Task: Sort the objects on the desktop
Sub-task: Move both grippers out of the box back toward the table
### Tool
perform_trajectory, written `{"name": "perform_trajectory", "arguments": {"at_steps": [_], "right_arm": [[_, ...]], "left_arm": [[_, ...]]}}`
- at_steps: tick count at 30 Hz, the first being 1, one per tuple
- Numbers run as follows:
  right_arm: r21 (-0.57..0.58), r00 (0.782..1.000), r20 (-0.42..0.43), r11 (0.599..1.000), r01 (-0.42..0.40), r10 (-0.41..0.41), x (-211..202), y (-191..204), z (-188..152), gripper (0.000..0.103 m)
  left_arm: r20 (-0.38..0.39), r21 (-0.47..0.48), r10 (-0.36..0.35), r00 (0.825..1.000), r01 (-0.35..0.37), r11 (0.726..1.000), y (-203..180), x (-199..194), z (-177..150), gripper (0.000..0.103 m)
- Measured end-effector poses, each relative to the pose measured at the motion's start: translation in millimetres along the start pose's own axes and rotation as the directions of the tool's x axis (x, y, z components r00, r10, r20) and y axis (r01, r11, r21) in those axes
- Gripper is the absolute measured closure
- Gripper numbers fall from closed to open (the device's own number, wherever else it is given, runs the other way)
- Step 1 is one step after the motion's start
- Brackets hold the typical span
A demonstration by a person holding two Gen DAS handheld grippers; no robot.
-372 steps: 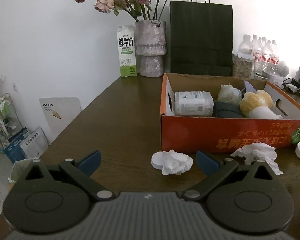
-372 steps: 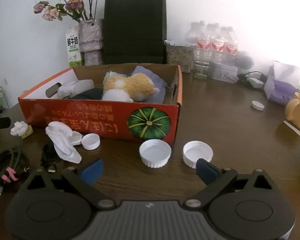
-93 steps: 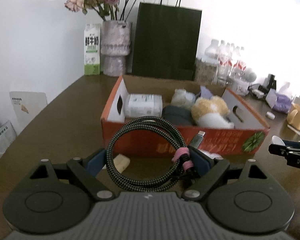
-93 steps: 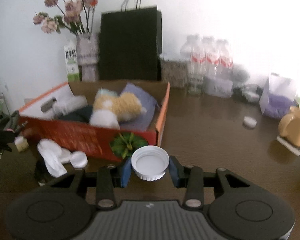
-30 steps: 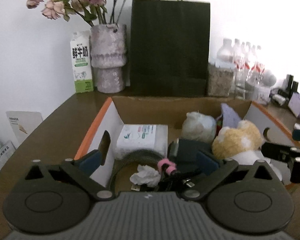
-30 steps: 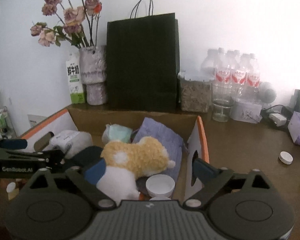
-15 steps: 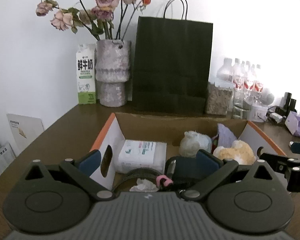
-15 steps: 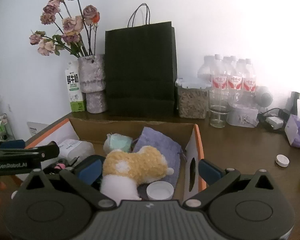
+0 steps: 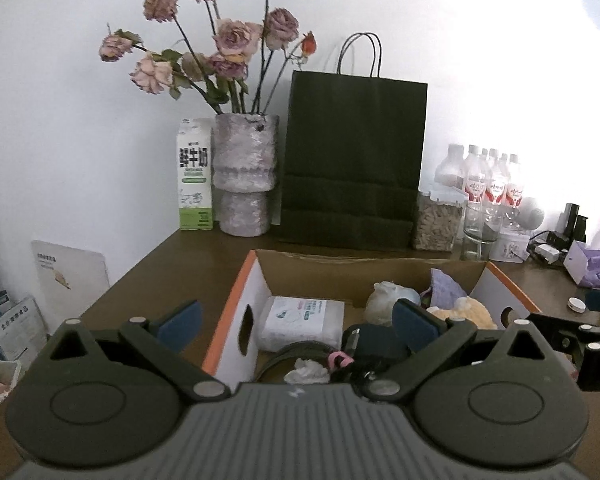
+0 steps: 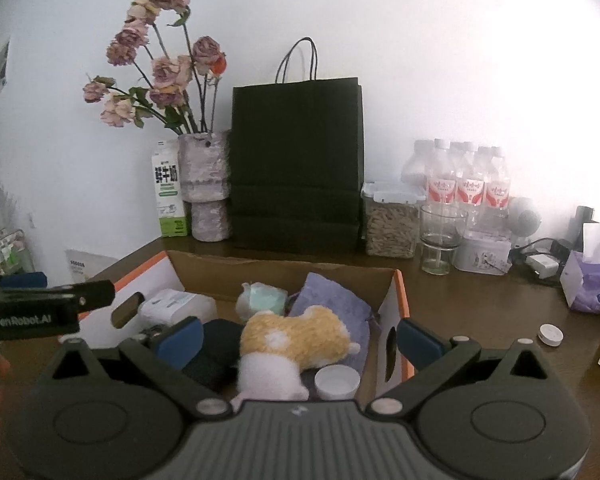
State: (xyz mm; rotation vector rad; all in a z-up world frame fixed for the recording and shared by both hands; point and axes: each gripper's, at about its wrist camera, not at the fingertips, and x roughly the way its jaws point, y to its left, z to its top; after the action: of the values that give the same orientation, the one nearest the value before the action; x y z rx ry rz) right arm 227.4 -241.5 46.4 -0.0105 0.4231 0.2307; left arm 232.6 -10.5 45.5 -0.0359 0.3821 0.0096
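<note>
Both grippers, left gripper (image 9: 296, 316) and right gripper (image 10: 298, 334), hold jaws apart and empty above the cardboard box (image 9: 236, 308) at frame centre, its coiled cable (image 9: 300, 350) partly hidden behind the left body.

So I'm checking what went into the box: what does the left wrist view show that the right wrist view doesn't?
Only the left wrist view shows the coiled cable with a crumpled tissue in the box's near corner. Only the right wrist view shows the white cap beside the plush toy, which it shows whole. Both show the orange box, the wipes pack, the purple pouch and both grippers open.
</note>
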Motion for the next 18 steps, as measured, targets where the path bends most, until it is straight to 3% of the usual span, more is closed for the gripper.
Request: {"name": "perform_trajectory", "arguments": {"at_steps": [8,18], "right_arm": [[-0.018,1.000,-0.012,1.000,-0.011,0.011,-29.4,15.5,-14.8,0.000],[-0.027,0.996,-0.087,0.999,-0.020,0.017,-43.8,31.0,-45.7,0.000]], "left_arm": [[0.002,-0.012,0.018,1.000,-0.018,1.000,21.0,-34.1,-10.2,0.000],[-0.042,-0.023,0.048,0.998,-0.049,0.999,49.3,-55.4,-33.5,0.000]]}}
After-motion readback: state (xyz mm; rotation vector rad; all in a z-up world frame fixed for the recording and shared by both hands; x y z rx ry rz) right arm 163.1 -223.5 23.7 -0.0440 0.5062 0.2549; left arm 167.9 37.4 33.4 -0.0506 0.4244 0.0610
